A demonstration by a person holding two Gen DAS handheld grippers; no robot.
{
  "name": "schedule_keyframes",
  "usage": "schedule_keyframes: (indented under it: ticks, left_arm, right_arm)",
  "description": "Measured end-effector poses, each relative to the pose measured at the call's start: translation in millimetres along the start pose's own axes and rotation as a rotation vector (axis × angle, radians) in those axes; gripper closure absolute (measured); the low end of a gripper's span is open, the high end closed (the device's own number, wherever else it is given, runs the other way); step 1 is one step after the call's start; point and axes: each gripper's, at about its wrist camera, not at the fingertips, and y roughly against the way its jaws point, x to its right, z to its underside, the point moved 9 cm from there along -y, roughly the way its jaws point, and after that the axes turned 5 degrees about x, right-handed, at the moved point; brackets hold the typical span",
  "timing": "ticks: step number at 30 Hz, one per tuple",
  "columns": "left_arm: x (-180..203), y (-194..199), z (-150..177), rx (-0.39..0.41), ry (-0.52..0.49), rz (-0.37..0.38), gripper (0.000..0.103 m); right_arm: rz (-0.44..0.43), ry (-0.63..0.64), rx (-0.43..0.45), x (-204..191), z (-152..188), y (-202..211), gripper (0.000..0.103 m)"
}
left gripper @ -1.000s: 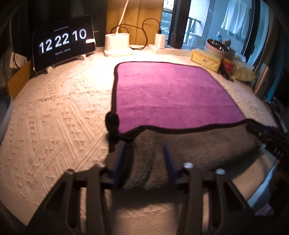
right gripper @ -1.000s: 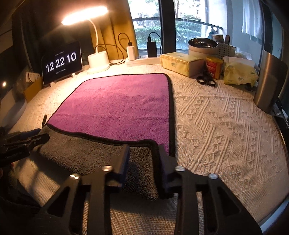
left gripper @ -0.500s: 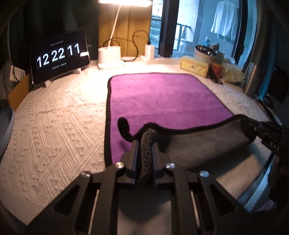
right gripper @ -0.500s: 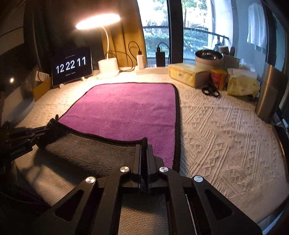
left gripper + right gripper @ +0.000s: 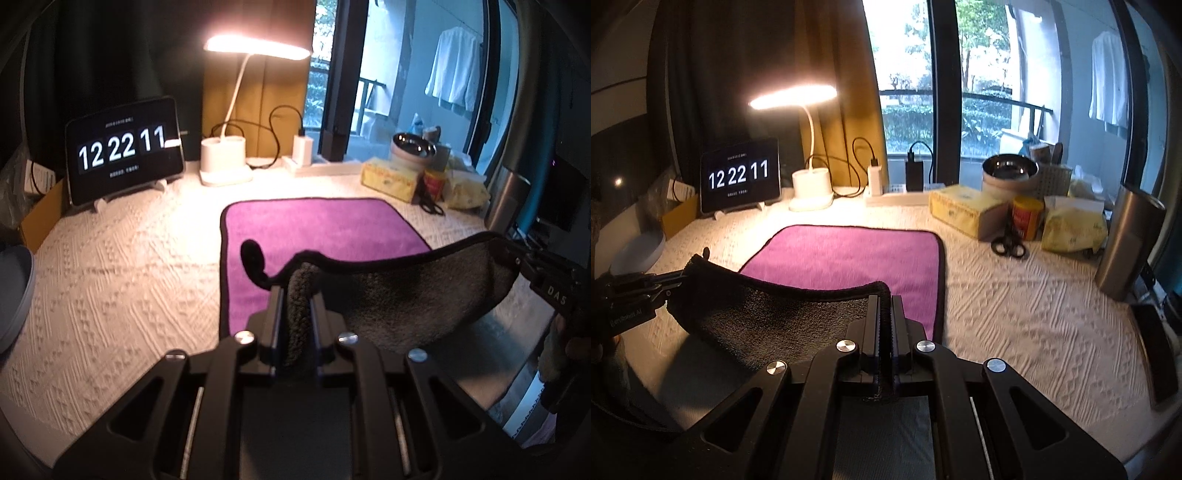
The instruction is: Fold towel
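Observation:
A towel (image 5: 325, 229), purple on top and grey underneath with a black hem, lies on the white textured tablecloth; it also shows in the right wrist view (image 5: 849, 258). Its near edge is lifted off the table with the grey underside facing me. My left gripper (image 5: 295, 295) is shut on the near left corner. My right gripper (image 5: 884, 302) is shut on the near right corner. Each gripper shows at the edge of the other's view, the right (image 5: 517, 258) and the left (image 5: 676, 280), with the lifted edge sagging between them.
At the back stand a clock tablet (image 5: 123, 147), a lit desk lamp (image 5: 225, 158) and chargers. To the right are a yellow tissue box (image 5: 964, 210), scissors (image 5: 1008, 243), a metal bowl (image 5: 1010, 173), a yellow pack (image 5: 1071, 225) and a steel tumbler (image 5: 1126, 243). A grey plate (image 5: 14, 295) lies at left.
Both grippers were open around the near corners, then shut on them. They have since risen, lifting the near edge of the towel off the table.

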Motion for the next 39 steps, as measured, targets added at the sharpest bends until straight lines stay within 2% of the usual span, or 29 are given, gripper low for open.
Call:
schedule_keyframes:
  ticks: [16, 24, 39]
  left_arm:
    - [-6, -11, -60, 0.113, -0.011, -0.010, 0.089]
    - [-6, -20, -82, 0.149, -0.028, -0.013, 0.089]
    - [-6, -58, -109, 0.165, -0.051, -0.018, 0.089]
  right_arm:
    - [0.005, 0.036, 0.145, 10, -63, -18, 0.098]
    - [0.001, 0.051, 0.180, 15, -80, -28, 0.098]
    - [0.009, 0.049, 0.197, 30, -101, -62, 0.098]
